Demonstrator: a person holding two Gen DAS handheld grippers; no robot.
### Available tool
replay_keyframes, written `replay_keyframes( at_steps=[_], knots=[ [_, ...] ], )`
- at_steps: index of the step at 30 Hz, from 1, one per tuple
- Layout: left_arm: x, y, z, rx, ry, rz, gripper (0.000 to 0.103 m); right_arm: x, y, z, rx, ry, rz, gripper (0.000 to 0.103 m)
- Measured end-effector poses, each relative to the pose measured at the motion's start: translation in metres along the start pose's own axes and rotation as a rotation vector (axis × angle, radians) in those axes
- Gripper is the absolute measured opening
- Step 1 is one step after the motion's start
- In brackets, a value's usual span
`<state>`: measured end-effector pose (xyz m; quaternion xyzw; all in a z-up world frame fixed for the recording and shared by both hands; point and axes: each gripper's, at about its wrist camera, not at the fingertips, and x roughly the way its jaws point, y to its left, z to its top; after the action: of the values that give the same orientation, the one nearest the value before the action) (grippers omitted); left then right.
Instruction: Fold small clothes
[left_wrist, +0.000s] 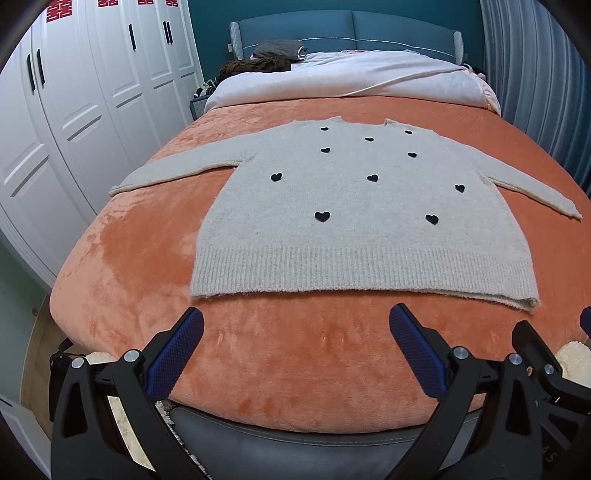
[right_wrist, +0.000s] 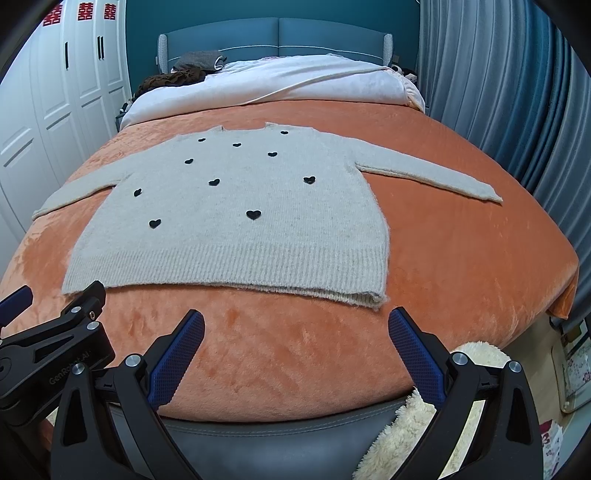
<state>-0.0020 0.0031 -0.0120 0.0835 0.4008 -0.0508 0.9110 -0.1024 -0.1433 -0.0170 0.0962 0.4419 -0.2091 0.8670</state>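
A small grey knit sweater (left_wrist: 354, 206) with black hearts lies flat, face up, on the orange blanket (left_wrist: 110, 258), both sleeves spread out sideways and its ribbed hem toward me. It also shows in the right wrist view (right_wrist: 236, 221). My left gripper (left_wrist: 295, 321) is open and empty, hovering just short of the hem near the bed's foot. My right gripper (right_wrist: 295, 321) is open and empty, also just short of the hem, by the sweater's right corner. The left gripper's body shows at the right wrist view's left edge (right_wrist: 55, 339).
A white duvet (left_wrist: 351, 77) and dark clothes (left_wrist: 266, 59) lie at the head of the bed by the blue headboard. White wardrobes (left_wrist: 74, 110) stand on the left, a blue curtain (right_wrist: 498, 92) on the right. A dark padded bench (right_wrist: 277, 443) with a fluffy cream throw (right_wrist: 391, 439) sits at the bed's foot.
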Motion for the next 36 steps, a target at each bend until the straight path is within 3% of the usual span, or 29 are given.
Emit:
replay_keyframes(
  at_steps=[36],
  knots=[
    [0.0012,0.0040,-0.0035,-0.005,0.002,0.007,0.098,0.0027,0.0014,-0.0021,0.007,0.016,-0.001,0.098]
  ],
)
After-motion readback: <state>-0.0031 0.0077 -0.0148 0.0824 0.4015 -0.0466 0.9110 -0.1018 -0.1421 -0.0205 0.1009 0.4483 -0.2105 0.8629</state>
